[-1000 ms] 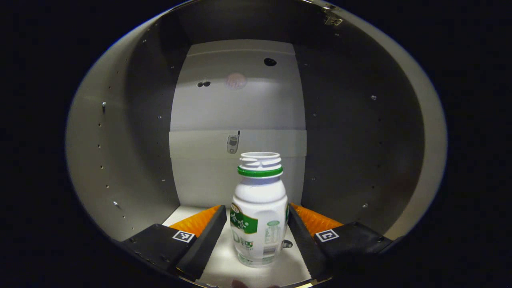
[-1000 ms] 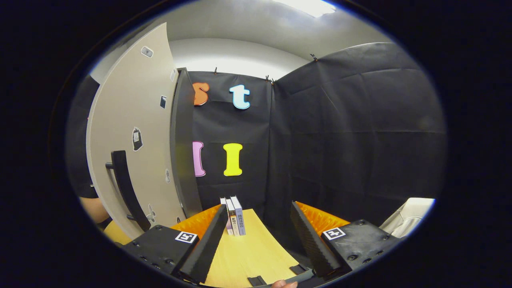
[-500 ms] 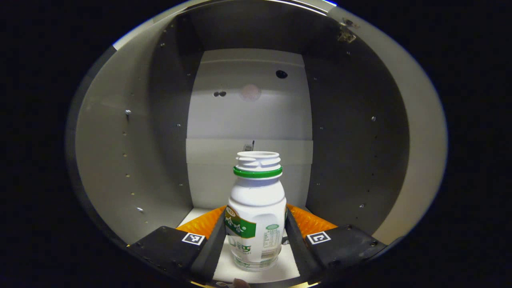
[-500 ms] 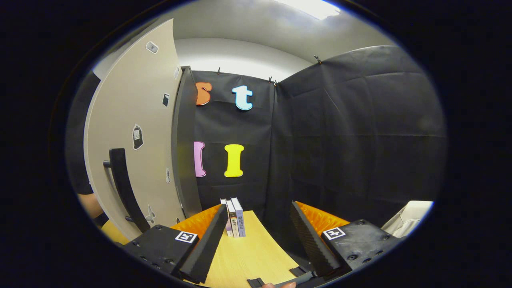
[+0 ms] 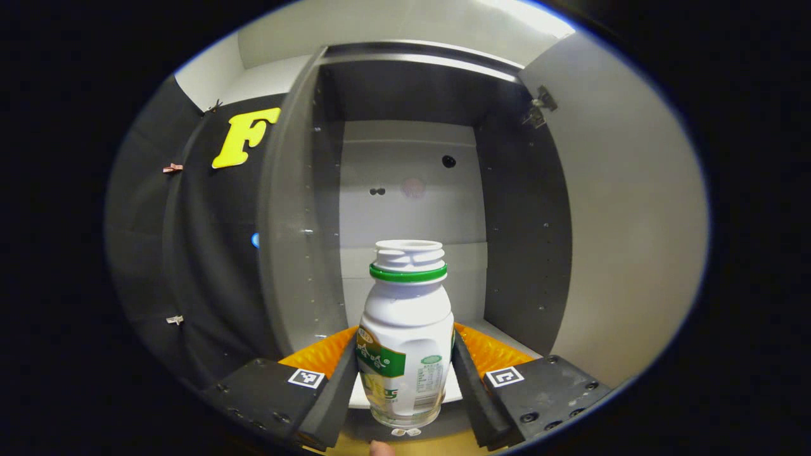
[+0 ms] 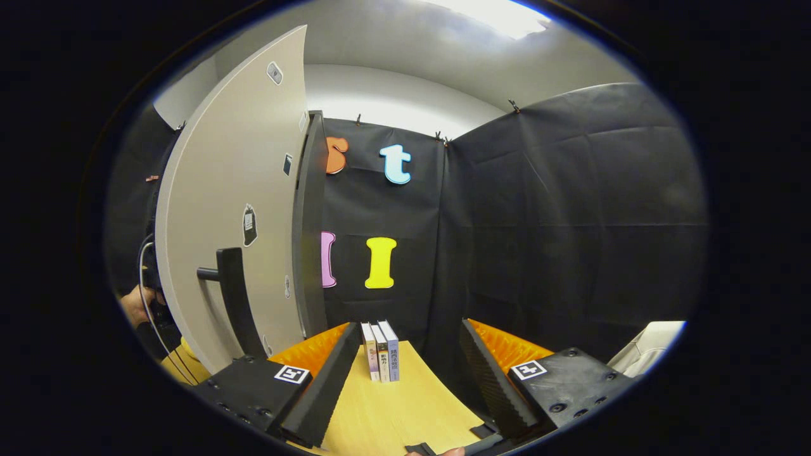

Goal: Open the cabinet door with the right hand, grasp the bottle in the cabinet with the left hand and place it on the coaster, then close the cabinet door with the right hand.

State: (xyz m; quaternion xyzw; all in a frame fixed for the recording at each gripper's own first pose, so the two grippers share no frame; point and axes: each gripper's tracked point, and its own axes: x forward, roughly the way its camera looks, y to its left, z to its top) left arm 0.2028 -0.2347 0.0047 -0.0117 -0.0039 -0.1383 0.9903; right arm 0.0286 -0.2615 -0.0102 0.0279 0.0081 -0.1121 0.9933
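Your left gripper (image 5: 404,380) clamps the bottle (image 5: 405,335) upright, capless mouth up, before the open cabinet (image 5: 405,190); its green label is unreadable; your right gripper (image 6: 405,386) gapes empty beside the door (image 6: 234,209).

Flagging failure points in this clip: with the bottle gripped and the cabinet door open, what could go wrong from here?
1. The white bottle has no cap; tilting it might spill anything inside.
2. The left gripper pinches only its lower body, so it may slip or pivot.
3. The right gripper is off the door handle, so it must reach back to close the door.
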